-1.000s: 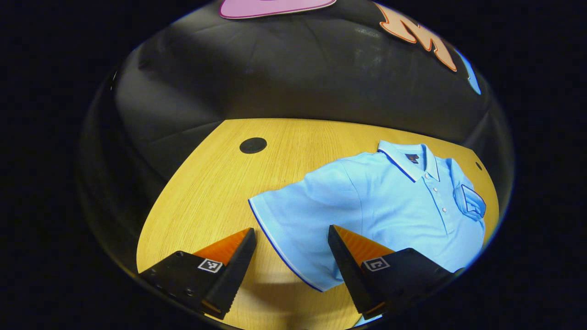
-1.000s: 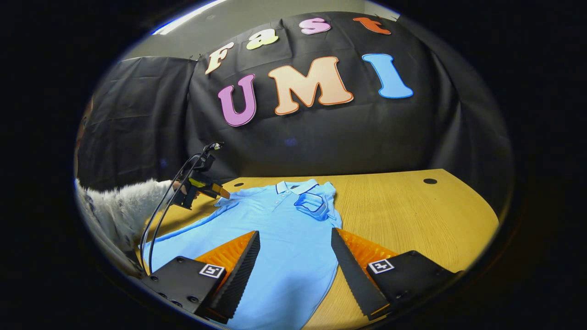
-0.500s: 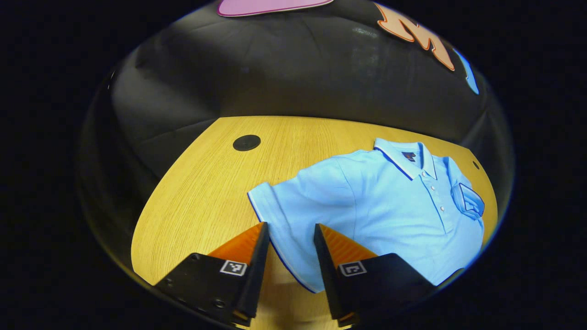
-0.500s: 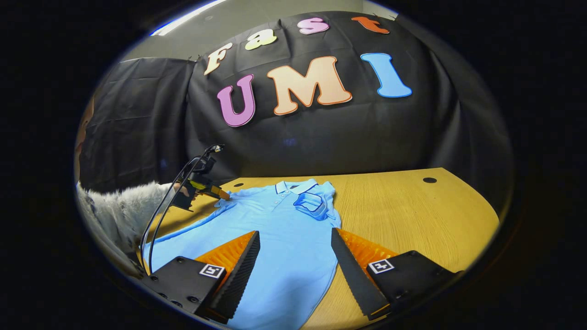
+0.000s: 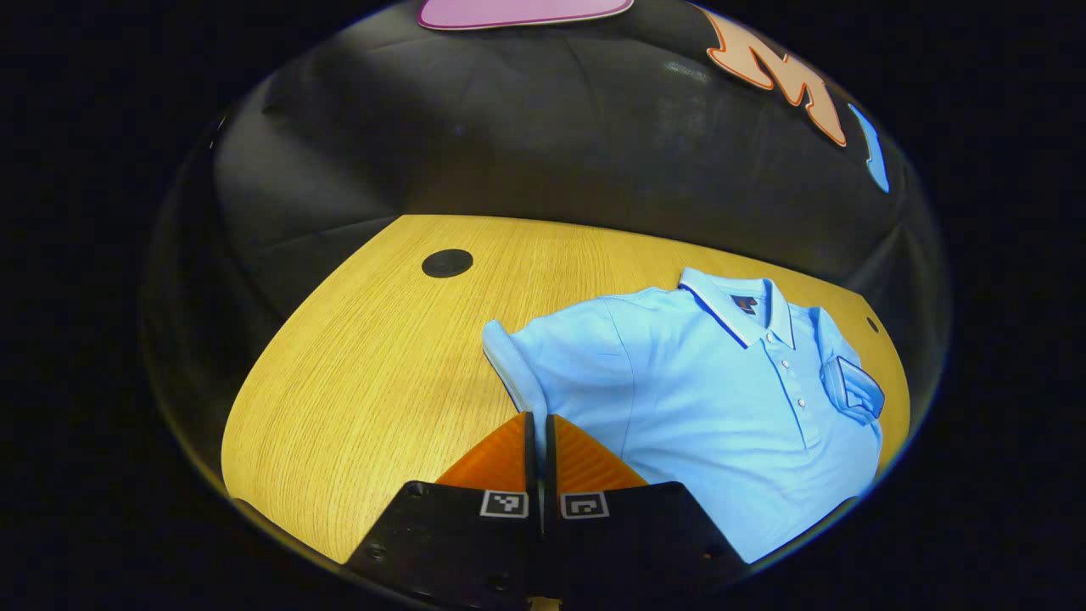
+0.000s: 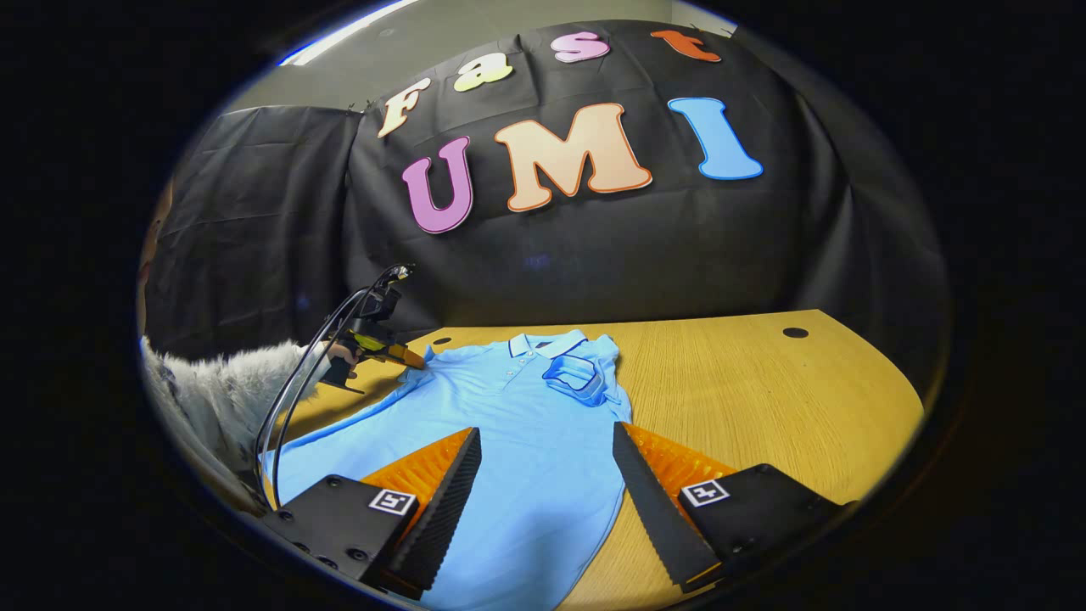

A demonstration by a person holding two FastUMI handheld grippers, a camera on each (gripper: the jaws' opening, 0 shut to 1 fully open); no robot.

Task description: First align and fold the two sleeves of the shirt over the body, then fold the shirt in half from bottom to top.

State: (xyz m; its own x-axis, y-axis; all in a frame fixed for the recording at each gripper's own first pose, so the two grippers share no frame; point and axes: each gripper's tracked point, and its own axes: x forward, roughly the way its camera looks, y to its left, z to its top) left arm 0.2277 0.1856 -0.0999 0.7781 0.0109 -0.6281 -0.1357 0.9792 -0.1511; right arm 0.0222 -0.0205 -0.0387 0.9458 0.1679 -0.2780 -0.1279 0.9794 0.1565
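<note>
A light blue polo shirt (image 5: 713,399) lies flat, collar away, on the wooden table (image 5: 356,365). My left gripper (image 5: 537,417) is shut on the hem of the shirt's spread sleeve (image 5: 517,361), which bunches up at the fingertips. The other sleeve (image 5: 853,390) lies folded over the chest. In the right gripper view the shirt (image 6: 509,407) runs toward me and my right gripper (image 6: 547,434) hangs open above its lower body, holding nothing. The left gripper (image 6: 405,356) is there too, at the far sleeve, with cables trailing from it.
A person's fuzzy white sleeve (image 6: 221,390) holds the left gripper at the table's left side. Round black holes (image 5: 447,263) (image 6: 795,333) sit in the tabletop near the back corners. Bare wood (image 6: 764,407) stretches right of the shirt. Black cloth walls stand behind.
My left gripper went from wide open around the sleeve hem to shut on it, and the sleeve has pulled in and bunched. The right gripper has stayed where it was.
</note>
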